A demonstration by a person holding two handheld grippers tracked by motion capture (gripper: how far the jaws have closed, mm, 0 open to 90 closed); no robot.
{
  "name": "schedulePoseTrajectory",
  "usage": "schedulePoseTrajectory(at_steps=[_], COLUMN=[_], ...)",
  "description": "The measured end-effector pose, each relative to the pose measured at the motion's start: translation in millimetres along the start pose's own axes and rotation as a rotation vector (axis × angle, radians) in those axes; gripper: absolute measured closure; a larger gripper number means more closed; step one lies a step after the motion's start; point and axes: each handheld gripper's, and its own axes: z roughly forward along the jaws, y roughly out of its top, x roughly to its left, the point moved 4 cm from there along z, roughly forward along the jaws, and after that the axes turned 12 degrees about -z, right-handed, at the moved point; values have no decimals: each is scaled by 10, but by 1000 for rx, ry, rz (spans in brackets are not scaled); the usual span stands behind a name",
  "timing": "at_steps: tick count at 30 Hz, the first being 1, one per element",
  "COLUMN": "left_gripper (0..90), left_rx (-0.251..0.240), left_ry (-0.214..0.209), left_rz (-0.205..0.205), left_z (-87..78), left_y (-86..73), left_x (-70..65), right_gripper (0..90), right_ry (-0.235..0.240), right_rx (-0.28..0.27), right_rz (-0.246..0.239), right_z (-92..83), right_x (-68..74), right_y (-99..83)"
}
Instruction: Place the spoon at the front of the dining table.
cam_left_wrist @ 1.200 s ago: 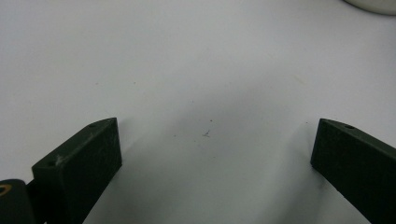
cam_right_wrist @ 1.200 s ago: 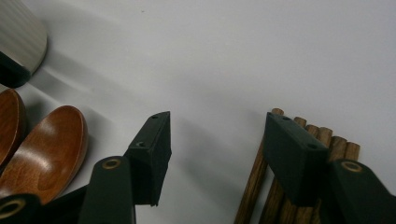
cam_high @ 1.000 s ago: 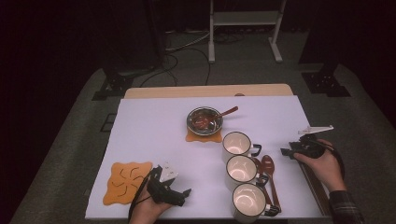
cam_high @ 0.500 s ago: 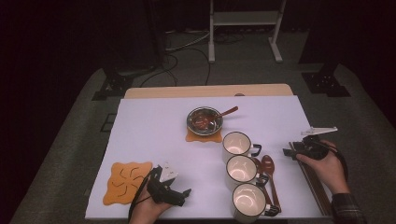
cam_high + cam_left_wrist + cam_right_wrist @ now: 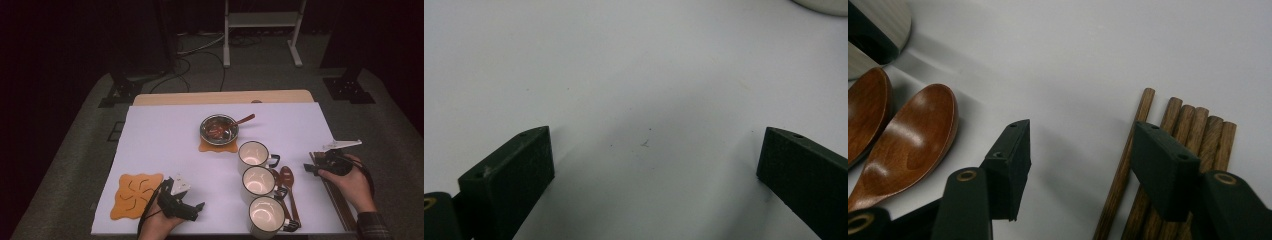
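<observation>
From the high view, my right gripper (image 5: 314, 168) hangs at about 3 o'clock on the white worktop (image 5: 165, 140), just at the top end of the bundle of wooden chopsticks (image 5: 336, 196) that lies along the right edge. The step in hand, as I judge it, is picking up those sticks. My left gripper (image 5: 194, 210) waits near 7 o'clock, beside the orange mat (image 5: 134, 194); it has no part yet and is best left there. Three mugs (image 5: 259, 180) and two wooden spoons (image 5: 289, 186) lie between my hands, the spoons close to my right side (so I should not sweep inward).

In the left gripper view, my fingers (image 5: 514, 170) stand wide apart over bare worktop, nothing between them.

In the right gripper view, my fingers (image 5: 1009, 160) are partly open and empty. The chopsticks (image 5: 1193, 125) lie at 2 o'clock, and my right-hand finger sits over them rather than beyond them; the leftmost stick (image 5: 1128, 150) has rolled a little away from the rest. The spoons (image 5: 913, 140) lie at 9 o'clock. To do this well I should shift toward the sticks until the whole bundle sits in the gap, open a touch more if needed, come down low, then close slowly so the stray stick is gathered in, not pushed off.
</observation>
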Motion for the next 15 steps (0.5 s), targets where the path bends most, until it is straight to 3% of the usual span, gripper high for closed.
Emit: schedulePoseTrajectory(at_steps=[15], left_gripper=[6], left_rx=[0], left_ry=[0], left_rz=[0], left_z=[0], left_y=[0], left_x=[0], right_gripper=[394], right_ry=[-14], right_rx=[19], right_rz=[-12], right_z=[-13], right_x=[57], right_y=[-66])
